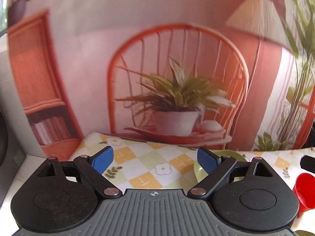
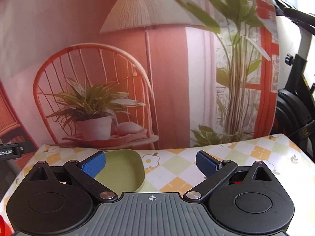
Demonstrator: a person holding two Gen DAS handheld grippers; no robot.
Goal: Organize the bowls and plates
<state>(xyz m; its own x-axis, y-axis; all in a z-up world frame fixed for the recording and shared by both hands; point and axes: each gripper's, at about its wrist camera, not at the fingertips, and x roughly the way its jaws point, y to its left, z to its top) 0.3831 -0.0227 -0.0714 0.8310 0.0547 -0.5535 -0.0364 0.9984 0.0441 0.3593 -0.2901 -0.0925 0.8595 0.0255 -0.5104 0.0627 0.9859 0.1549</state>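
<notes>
Checked tablecloth (image 2: 173, 169) fills the table, a printed backdrop (image 2: 98, 39) hanging behind. The green plate (image 2: 126, 169) lies flat near the far edge, ahead of the right gripper (image 2: 150, 164). Left gripper (image 1: 155, 160) alongside; both spread wide, holding nothing, likely readying a pickup. Red cup (image 1: 305, 190) at the left view's right edge.
</notes>
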